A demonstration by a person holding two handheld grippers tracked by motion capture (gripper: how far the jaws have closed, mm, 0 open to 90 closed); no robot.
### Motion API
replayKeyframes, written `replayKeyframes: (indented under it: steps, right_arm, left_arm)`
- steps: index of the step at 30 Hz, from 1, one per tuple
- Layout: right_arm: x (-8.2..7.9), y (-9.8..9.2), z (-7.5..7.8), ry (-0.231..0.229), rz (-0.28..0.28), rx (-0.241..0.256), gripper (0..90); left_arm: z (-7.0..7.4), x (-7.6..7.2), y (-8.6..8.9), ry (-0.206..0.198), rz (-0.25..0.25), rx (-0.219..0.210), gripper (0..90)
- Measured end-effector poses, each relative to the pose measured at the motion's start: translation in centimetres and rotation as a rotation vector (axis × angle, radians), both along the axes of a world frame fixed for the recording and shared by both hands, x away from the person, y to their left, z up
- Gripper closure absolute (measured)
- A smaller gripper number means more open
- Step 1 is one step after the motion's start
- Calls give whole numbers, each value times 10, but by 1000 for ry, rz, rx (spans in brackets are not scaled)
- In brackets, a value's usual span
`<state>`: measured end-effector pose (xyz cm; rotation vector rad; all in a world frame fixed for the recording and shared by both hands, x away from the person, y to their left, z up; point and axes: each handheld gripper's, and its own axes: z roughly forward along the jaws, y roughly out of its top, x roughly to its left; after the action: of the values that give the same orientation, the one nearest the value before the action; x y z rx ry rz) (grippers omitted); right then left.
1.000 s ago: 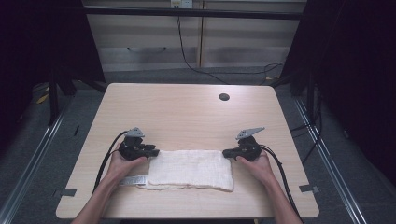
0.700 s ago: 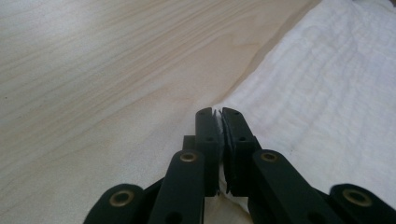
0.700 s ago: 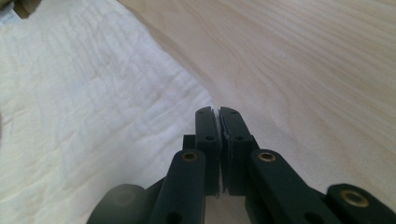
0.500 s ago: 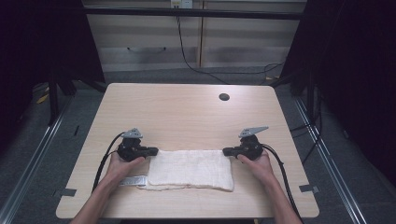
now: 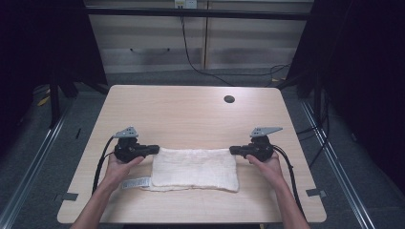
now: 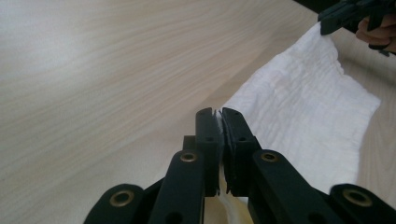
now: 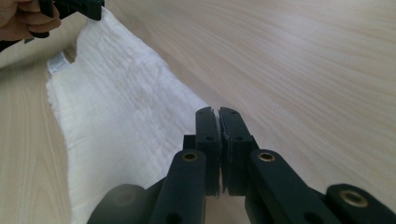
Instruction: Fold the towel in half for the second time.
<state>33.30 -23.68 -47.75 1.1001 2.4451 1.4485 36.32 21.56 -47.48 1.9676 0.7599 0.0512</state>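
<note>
A white folded towel (image 5: 195,168) lies flat near the front of the wooden table (image 5: 191,114). My left gripper (image 5: 156,149) is shut on its far left corner, and a strip of white cloth shows between the jaws in the left gripper view (image 6: 220,114). At the far right corner my right gripper (image 5: 231,150) is shut, with the towel (image 7: 121,107) running away from the jaw tips (image 7: 218,113). Both grippers point inward at each other. The towel (image 6: 303,107) stretches across to the right gripper (image 6: 345,14).
A small label (image 5: 136,182) sticks out from the towel's front left corner. A dark round hole (image 5: 229,99) sits in the table's far right part. Cables trail from both grippers toward the front edge. Pale cabinets (image 5: 200,43) stand behind the table.
Almost nothing differs. Both grippers stay shut at the towel's far corners; the left one has edged slightly to the left and the far edge looks a little tauter.
</note>
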Motion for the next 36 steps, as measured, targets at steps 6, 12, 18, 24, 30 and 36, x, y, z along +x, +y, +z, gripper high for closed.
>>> replayKeyframes:
  steps: [6,12,18,24,30,36]
  right_arm:
    - [2,-1,11,-30,9,-7,875]
    - [1,-1,13,-39,6,-11,874]
    - [-10,6,20,-66,44,-36,874]
    - [-23,9,24,-77,68,-51,874]
    - [-36,14,15,-51,110,-86,874]
    - [-48,12,14,-45,126,-88,874]
  left_arm:
    - [11,-3,4,-29,10,-39,862]
    - [3,-3,6,-19,17,-15,861]
    - [-4,-5,3,4,43,-1,862]
    - [-5,-5,3,6,48,2,863]
    - [-3,-5,5,1,58,4,864]
    - [-1,-7,3,-8,51,4,865]
